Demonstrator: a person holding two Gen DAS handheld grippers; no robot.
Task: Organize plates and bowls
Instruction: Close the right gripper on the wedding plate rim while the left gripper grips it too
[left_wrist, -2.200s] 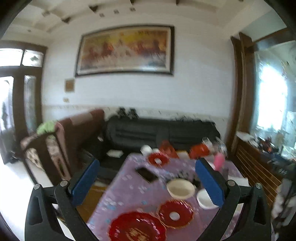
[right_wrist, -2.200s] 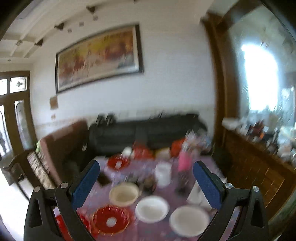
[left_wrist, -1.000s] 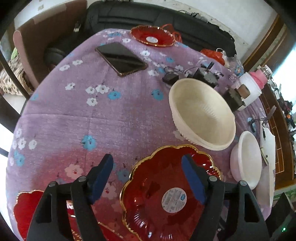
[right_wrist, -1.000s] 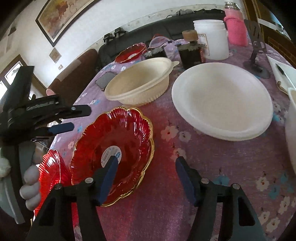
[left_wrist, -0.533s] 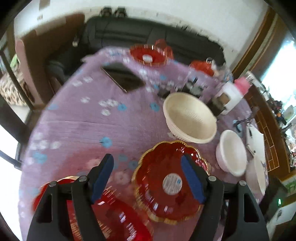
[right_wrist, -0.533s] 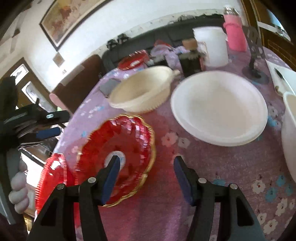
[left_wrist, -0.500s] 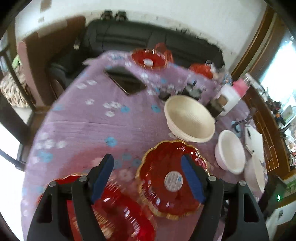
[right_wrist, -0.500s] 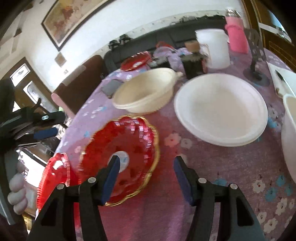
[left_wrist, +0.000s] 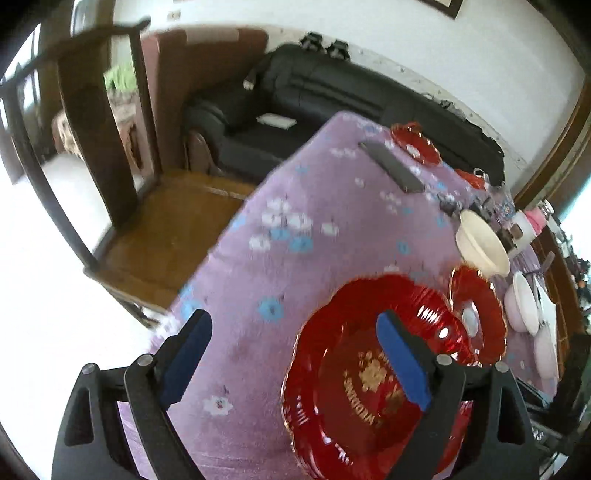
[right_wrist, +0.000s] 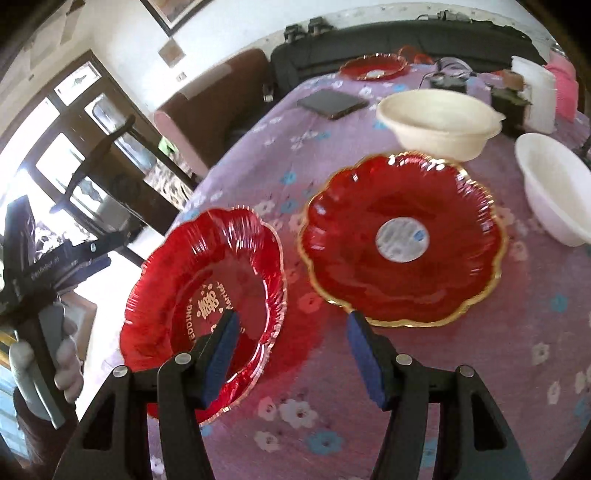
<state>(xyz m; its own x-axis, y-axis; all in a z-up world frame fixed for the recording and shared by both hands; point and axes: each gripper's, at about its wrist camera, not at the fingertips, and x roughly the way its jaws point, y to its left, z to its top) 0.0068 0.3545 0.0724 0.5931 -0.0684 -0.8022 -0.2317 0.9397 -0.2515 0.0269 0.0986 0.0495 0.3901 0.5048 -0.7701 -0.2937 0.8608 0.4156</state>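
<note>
A big red plate with gold lettering lies at the near left corner of the purple flowered table. Right of it lies a red gold-rimmed plate with a round sticker. Behind that stand a cream bowl and a white bowl. My left gripper hovers over the lettered plate's left rim; its jaws are opening and the pads press on nothing. My right gripper is open above the cloth between the two red plates, its left finger over the lettered plate's rim.
A dark phone and another red plate lie at the far side. A white jar and a pink container stand far right. A hand holds the other gripper off the table's left edge, near a wooden chair.
Both grippers have swung left, away from the gold-rimmed plate. The lettered plate now lies under the left gripper, whose jaws stand wider. The right gripper's opening looks unchanged.
</note>
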